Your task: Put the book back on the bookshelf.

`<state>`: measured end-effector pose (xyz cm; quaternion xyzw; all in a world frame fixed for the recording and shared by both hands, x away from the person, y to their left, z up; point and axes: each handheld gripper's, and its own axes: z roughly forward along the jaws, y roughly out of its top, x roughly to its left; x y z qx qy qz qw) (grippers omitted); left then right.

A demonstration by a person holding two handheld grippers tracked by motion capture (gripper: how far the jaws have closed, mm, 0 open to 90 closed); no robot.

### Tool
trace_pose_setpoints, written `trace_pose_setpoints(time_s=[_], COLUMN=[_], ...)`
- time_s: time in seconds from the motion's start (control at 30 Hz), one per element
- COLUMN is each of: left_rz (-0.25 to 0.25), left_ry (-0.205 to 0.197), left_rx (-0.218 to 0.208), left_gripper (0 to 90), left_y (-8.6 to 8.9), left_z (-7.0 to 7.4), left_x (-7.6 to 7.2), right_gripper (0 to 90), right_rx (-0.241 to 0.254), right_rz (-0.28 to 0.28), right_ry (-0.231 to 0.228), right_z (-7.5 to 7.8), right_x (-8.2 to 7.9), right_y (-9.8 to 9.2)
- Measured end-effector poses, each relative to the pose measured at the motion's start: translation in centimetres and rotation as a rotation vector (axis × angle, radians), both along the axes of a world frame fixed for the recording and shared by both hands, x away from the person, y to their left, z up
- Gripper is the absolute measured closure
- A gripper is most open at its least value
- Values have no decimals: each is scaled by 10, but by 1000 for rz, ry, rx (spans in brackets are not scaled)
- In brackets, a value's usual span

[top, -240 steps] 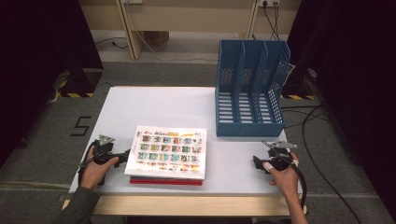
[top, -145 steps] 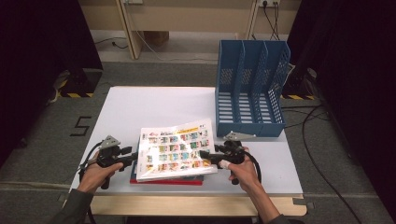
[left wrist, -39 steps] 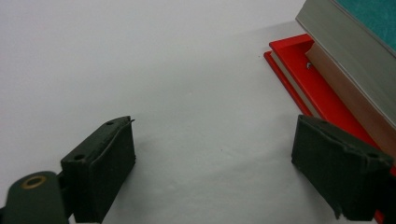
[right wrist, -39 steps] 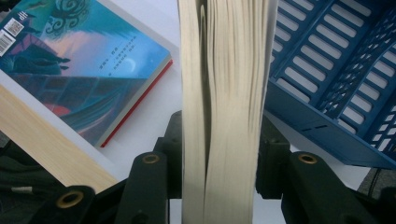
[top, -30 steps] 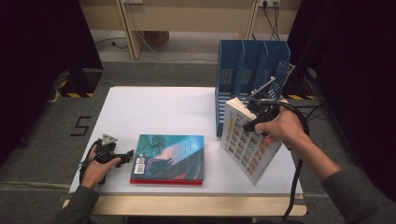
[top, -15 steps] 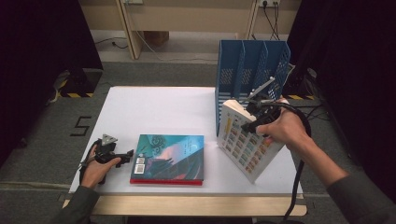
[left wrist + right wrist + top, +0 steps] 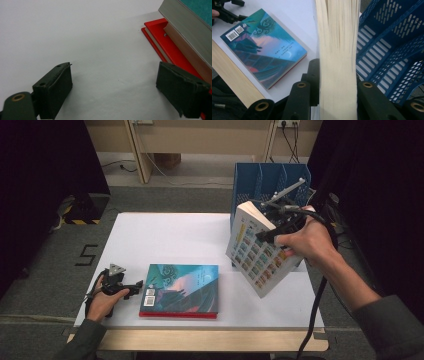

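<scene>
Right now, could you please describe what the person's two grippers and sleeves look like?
Both are black handheld tools. The left gripper has broad, flat, dark rectangular pads and a grey three-cornered plate on top. The right gripper shows brass-coloured rivets on its black arms and trails a black cable. Both sleeves are dark grey-green.

My right gripper (image 7: 272,227) grips a picture-covered book (image 7: 255,255), tilted above the bench (image 7: 170,235) beside the blue file rack (image 7: 270,180). My left gripper (image 7: 125,287) rests near left, jaws apart, just beside the teal book (image 7: 182,287).
</scene>
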<state>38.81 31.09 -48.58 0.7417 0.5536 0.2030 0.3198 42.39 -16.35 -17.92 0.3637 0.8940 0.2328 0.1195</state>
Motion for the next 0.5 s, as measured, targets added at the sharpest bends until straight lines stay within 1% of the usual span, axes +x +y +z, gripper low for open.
trace_pose_setpoints(time_s=[0.03,0.1,0.13,0.23,0.27,0.33,0.37,0.4,0.5], left_rz=[0,-1,-2,-2,-2,0,0,-2,-2], left_ry=[0,1,2,2,2,0,0,2,2], left_rx=[0,2,1,1,1,0,0,1,1], left_gripper=[121,121,121,121,121,121,121,121,121], left_y=[0,0,0,0,0,0,0,0,0], left_z=[0,0,0,0,0,0,0,0,0], left_x=[0,0,0,0,0,0,0,0,0], right_gripper=[738,739,739,739,739,739,739,739,739], right_rx=[-1,-20,-29,-56,-62,-62,-62,-61,-50], right_rz=[-4,1,-7,-19,-23,-40,-40,-49,-69], right_ry=[-3,-20,-16,-30,-27,-37,-37,-58,-70], right_z=[2,5,7,12,14,19,19,24,26], right_x=[2,5,7,15,18,24,24,30,38], right_y=[1,4,5,9,10,10,10,10,9])
